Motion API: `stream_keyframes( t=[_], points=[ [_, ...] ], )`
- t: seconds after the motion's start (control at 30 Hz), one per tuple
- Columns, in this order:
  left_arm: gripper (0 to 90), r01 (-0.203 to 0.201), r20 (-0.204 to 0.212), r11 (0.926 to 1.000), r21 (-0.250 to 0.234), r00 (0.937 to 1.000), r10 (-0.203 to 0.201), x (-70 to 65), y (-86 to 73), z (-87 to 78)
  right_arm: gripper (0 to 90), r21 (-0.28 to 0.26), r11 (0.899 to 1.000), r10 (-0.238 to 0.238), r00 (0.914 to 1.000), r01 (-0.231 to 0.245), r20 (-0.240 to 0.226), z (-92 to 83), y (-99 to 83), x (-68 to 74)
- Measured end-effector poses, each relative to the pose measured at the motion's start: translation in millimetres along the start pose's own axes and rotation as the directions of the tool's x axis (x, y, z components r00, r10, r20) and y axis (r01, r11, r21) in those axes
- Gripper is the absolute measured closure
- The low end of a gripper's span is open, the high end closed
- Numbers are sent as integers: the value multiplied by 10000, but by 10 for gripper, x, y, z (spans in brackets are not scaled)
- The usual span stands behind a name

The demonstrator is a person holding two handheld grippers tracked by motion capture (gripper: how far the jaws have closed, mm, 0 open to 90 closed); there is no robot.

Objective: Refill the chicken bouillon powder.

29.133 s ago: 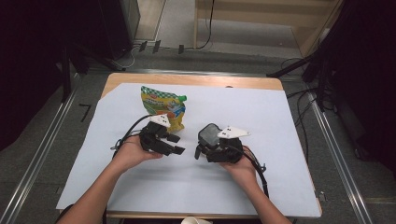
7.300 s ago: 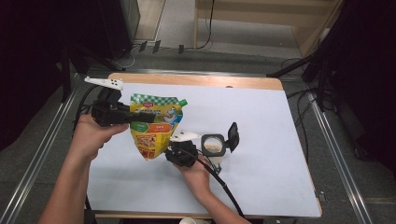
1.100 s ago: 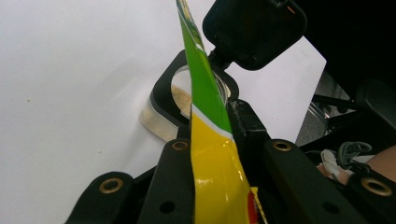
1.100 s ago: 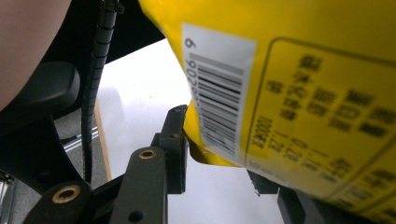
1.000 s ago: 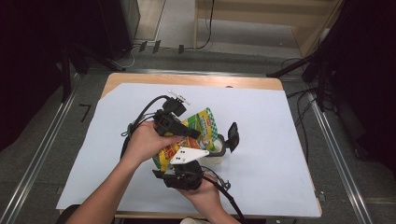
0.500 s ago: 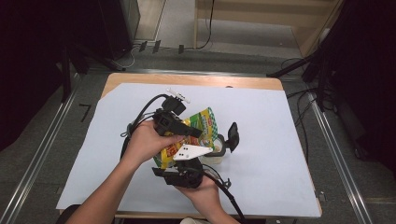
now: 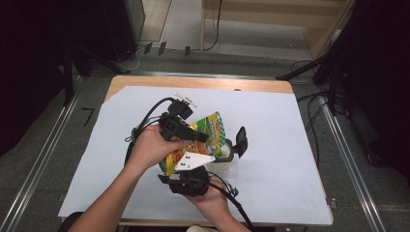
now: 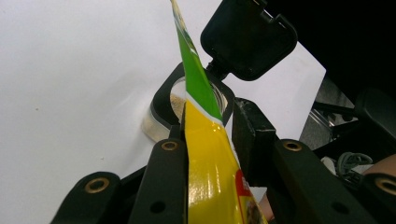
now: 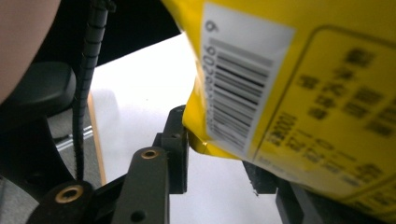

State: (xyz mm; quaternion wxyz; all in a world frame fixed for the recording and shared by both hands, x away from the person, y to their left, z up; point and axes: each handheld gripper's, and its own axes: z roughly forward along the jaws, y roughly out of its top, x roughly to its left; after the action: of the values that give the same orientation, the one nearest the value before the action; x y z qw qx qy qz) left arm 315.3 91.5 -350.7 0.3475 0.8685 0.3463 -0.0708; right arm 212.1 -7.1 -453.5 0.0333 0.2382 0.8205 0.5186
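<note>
A yellow and green pouch [image 7: 212, 124] hangs tilted with its torn corner over a small clear jar [image 7: 225, 155]. The jar's black flip lid [image 7: 240, 141] stands open. My left gripper [image 7: 200, 137] is shut on the pouch [image 8: 210, 163] from the left, and its jaws have just been closing further on it. In the left gripper view the pouch tip dips into the jar [image 8: 159, 126] below the lid [image 8: 247, 39]. My right gripper [image 7: 215, 162] reaches in from the near side and holds the jar. In the right gripper view the pouch [image 9: 303, 93] hides that grip.
A white sheet [image 7: 290, 145] covers the wooden table [image 7: 203, 82]. Black cables [image 7: 145, 121] loop from the left gripper, and another trails off the near edge. Metal rails and dark stands line the floor on both sides.
</note>
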Motion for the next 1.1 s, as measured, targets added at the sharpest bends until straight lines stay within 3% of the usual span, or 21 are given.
stream_keyframes(
  t=[0.27, 0.63, 1.1],
  points=[
    [737, -167, -118, 9999, 33, 9998, 168, -31, 49, -12, 676, -305, 9983, 489, 9985, -496, -228, -15, 20, -11],
    [799, 377, 40, 9972, 641, 9993, -380, 74, 170, 12, 682, -360, 9979, 528, 9982, -538, -302, -26, 81, -48],
    [802, 233, 70, 9972, 713, 9997, -238, 97, 197, 27, 687, -316, 9980, 534, 9982, -542, -278, -28, 92, -65]
  ],
)
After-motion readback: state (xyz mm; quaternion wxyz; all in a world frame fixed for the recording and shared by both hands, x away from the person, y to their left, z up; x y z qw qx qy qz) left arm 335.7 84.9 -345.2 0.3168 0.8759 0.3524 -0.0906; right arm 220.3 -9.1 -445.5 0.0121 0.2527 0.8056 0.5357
